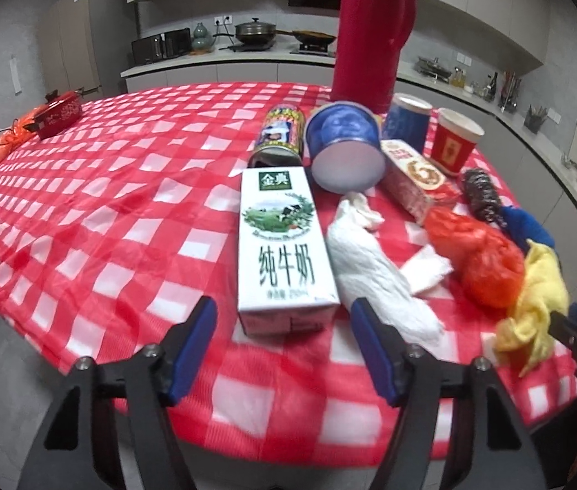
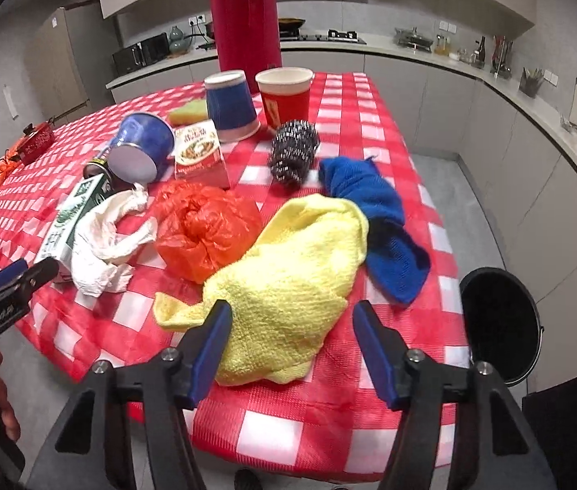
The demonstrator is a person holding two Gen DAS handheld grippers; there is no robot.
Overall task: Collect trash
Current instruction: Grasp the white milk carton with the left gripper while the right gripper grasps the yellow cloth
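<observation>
I hold 2 grippers over the near edge of the checked table. My left gripper has its jaws apart and empty, lined up on the milk carton, which lies flat with its end facing me and fits between the pads. My right gripper is also released and empty, above the yellow cloth.

The carton looks like the trash to take first. I judge it best to come down straight, 1 pad on each long side, and close squarely so it does not twist. The crumpled white tissue touches its right side, so that pad could snag it.

The black bin stands off the table's right corner, near my right gripper; floor around it looks open. The orange bag lies between tissue and cloth.
</observation>
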